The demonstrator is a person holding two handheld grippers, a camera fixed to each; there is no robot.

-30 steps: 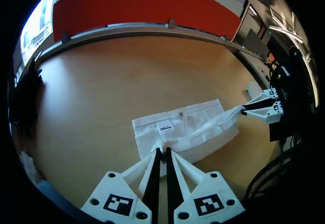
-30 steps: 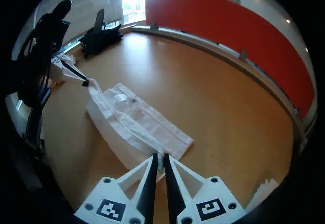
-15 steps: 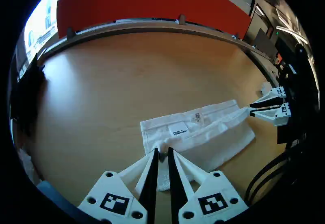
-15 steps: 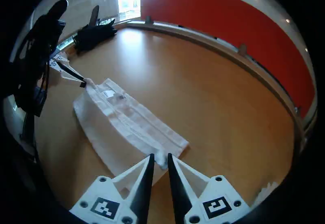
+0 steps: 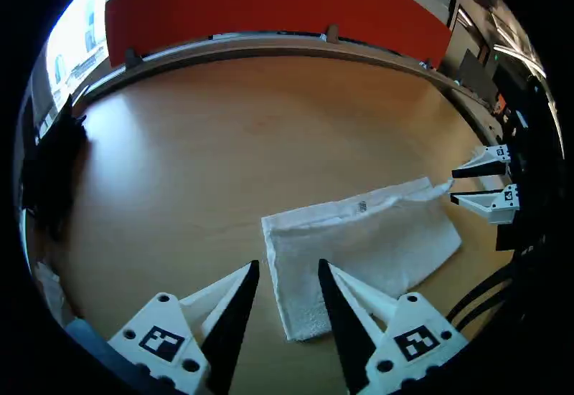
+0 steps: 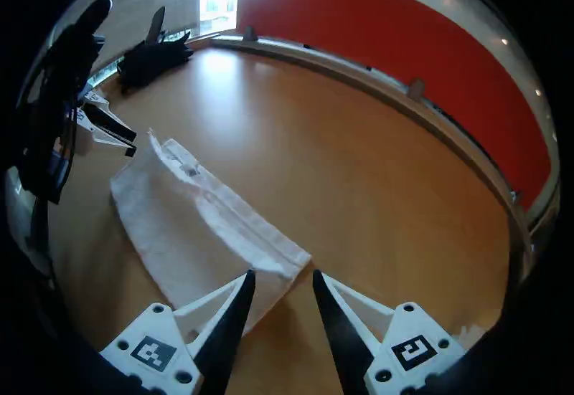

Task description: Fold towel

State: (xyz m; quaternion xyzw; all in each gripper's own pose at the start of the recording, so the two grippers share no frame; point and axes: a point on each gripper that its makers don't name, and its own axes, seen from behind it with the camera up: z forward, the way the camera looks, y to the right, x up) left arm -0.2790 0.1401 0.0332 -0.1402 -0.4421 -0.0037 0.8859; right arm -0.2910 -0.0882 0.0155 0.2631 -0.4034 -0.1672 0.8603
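In the left gripper view, the left gripper has its two fingers spread well apart, with nothing clamped between them. The white towel lies folded and flat on the wooden table. Its near short edge sits just ahead of the gap between the fingertips, and the rest runs ahead and off to the right. A small tag sits by the far long edge (too small to make out). At the towel's far end is the right gripper, also with its fingers apart. Its tips are just beside a slightly ruffled corner, and I cannot tell whether they touch it. Far ahead, a red panel runs along the table's back edge, and a dark bundle lies off to the left.

In the right gripper view, the right gripper is likewise spread wide and grips nothing. The towel has one corner just ahead of the fingertips and stretches ahead and to the left. At its far end the left gripper points at it with its fingers apart, the tips just beside the cloth's raised corner. The table spreads ahead and to the right, bounded by the red panel. The dark bundle lies far ahead on the left.
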